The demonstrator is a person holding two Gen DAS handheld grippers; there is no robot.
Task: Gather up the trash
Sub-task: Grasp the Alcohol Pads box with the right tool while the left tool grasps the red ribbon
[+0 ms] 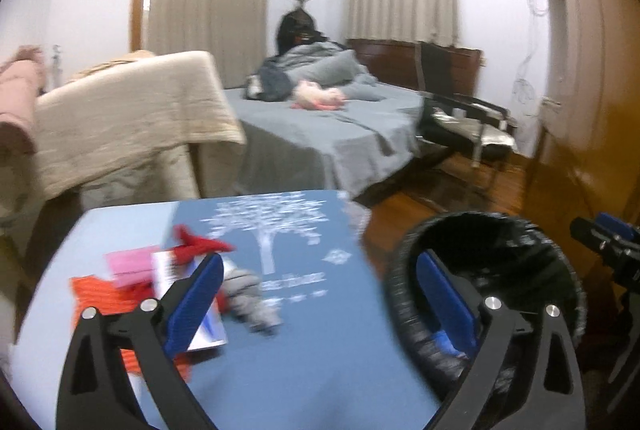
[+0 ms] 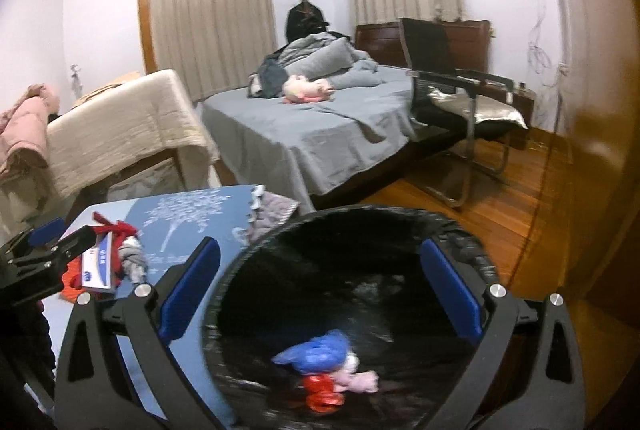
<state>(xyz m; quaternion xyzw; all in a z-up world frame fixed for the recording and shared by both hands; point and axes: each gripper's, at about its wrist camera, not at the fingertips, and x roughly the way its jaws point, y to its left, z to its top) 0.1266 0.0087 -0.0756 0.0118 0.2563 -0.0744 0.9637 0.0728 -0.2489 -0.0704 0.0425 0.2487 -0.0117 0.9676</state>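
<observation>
A blue table [image 1: 304, 358] holds a pile of trash: an orange piece [image 1: 100, 296], a pink wrapper [image 1: 130, 264], a red crumpled piece [image 1: 198, 244], a white and blue card [image 1: 172, 270] and a grey crumpled wad [image 1: 252, 298]. My left gripper [image 1: 320, 302] is open above the table, its left finger over the pile. A black bin [image 2: 360, 310] with a black liner stands right of the table. Blue, red and pink trash [image 2: 324, 370] lies inside it. My right gripper [image 2: 320, 290] is open and empty above the bin's mouth. The left gripper also shows in the right wrist view [image 2: 52, 254].
A bed [image 2: 312, 126] with grey sheets, clothes and a pink plush toy stands behind the table. A beige-covered seat [image 2: 120, 134] is at the left. A black chair [image 2: 460, 90] stands on the wooden floor [image 2: 500, 210] at the right.
</observation>
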